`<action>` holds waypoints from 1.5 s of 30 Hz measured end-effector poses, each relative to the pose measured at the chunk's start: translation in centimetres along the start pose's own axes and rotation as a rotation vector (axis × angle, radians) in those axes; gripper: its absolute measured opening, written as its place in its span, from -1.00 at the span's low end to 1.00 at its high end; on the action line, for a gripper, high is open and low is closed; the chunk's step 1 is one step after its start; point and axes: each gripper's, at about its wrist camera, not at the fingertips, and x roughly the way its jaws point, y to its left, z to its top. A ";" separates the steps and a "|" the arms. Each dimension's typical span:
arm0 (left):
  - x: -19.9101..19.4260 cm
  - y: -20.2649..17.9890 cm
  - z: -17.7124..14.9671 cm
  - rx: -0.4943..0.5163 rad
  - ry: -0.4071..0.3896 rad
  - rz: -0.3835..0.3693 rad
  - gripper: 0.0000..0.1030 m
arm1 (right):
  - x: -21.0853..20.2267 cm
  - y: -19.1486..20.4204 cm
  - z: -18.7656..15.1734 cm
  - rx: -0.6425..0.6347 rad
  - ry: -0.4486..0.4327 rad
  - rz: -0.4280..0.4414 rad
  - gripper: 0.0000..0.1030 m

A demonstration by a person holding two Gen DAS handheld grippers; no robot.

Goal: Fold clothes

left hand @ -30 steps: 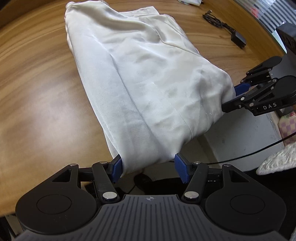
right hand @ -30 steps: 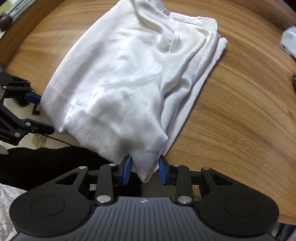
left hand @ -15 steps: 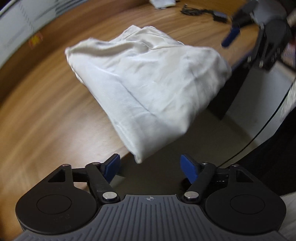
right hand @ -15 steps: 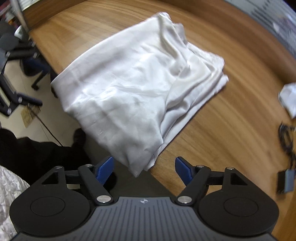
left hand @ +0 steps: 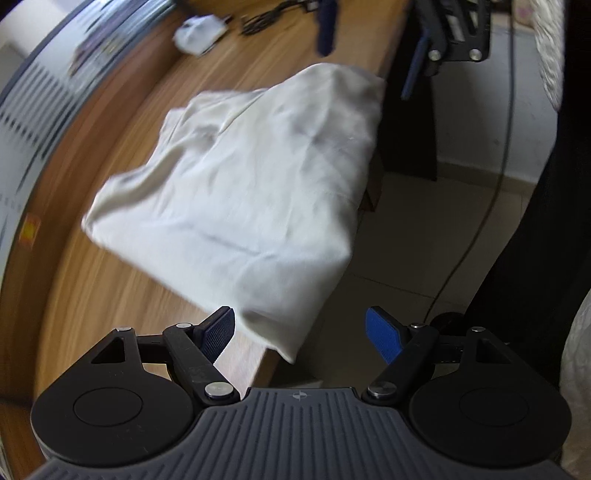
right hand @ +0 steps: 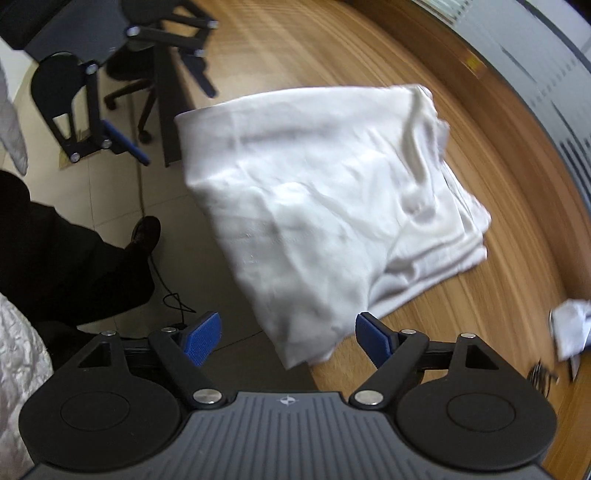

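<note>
A folded white garment [left hand: 251, 184] lies on the wooden table [left hand: 92, 295], with its near edge hanging over the table's edge. It also shows in the right wrist view [right hand: 325, 206]. My left gripper [left hand: 301, 332] is open and empty, just short of the garment's hanging corner. My right gripper [right hand: 288, 332] is open and empty, just short of the other hanging corner. Each gripper shows in the other's view, the right one [left hand: 436, 40] and the left one [right hand: 122, 144], both open and off the cloth.
A crumpled white item [left hand: 199, 33] and a black cable [left hand: 266, 18] lie at the far end of the table. The person's dark trouser leg and shoe [right hand: 144, 232] stand on the tiled floor beside the table, with a cable [right hand: 173, 299] on the floor.
Both grippers held the garment's near corners a second ago. They have opened, let go, and pulled back and apart. The garment now rests on the table with its edge drooping.
</note>
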 end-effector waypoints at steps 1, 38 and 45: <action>0.3 -0.3 0.1 0.044 -0.007 0.003 0.56 | 0.1 0.1 0.2 -0.011 -0.001 0.001 0.67; 2.2 1.3 0.2 0.073 0.001 0.019 -0.29 | 3.3 4.4 0.3 -0.404 -0.007 -0.075 0.24; 1.4 2.8 0.5 -0.035 -0.009 -0.031 -0.41 | 3.2 4.6 -0.5 -0.460 -0.016 -0.123 -0.50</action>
